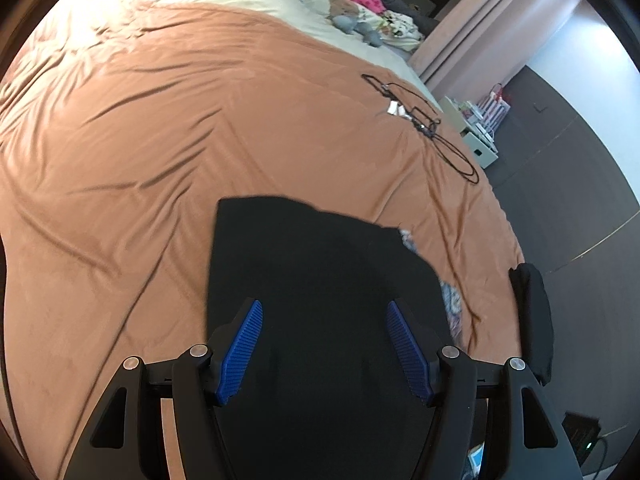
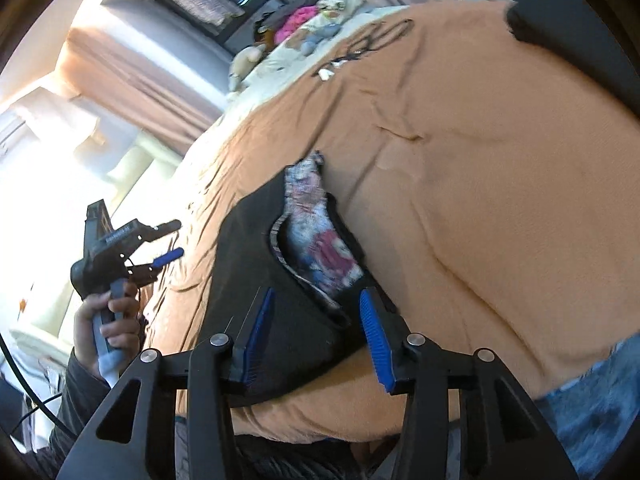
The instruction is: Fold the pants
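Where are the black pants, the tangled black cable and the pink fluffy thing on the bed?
black pants [image 1: 320,264]: left wrist view, flat middle of the cloth.
black cable [image 1: 460,156]: left wrist view, loop lying on the orange cover.
pink fluffy thing [image 2: 294,20]: right wrist view, its middle.

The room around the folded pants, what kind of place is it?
Most likely a bedroom: the black pants lie on a bed with an orange blanket, stuffed toys sit near its far end, and pink curtains hang beside it.
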Demonstrator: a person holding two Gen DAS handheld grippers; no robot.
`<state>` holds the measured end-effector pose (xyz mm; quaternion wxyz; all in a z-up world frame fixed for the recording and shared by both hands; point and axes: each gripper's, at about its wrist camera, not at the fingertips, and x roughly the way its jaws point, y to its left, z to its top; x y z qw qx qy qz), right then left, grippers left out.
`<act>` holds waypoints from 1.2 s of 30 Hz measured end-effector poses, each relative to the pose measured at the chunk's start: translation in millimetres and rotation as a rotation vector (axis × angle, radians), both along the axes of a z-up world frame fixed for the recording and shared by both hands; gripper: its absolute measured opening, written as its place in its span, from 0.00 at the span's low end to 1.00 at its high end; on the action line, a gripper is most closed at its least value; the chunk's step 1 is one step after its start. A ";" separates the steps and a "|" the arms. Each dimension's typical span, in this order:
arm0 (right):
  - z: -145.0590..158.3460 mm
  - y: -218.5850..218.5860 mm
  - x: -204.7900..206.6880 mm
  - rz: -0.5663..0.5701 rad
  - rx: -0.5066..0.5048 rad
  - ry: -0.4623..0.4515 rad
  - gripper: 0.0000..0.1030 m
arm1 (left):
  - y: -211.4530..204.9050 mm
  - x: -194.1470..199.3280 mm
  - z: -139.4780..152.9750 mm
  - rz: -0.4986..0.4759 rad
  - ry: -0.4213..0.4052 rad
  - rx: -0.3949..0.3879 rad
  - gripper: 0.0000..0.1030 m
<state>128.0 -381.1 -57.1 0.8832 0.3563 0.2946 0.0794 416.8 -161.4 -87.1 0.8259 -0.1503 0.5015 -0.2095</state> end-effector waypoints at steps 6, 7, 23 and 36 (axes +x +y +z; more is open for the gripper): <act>13.7 11.3 43.0 0.110 -0.080 -0.001 0.41 | 21.2 -18.1 -14.8 0.025 0.038 -0.011 0.65; 15.5 12.0 51.4 0.126 -0.086 0.002 0.41 | 24.0 -20.6 -17.1 0.030 0.045 -0.016 0.65; 14.7 3.5 177.6 0.267 -0.019 0.122 0.41 | 38.7 -37.7 -45.7 0.058 0.119 -0.047 0.65; -2.5 -14.5 237.6 0.298 0.085 0.145 0.41 | 39.7 -35.8 -64.8 0.064 0.160 -0.056 0.65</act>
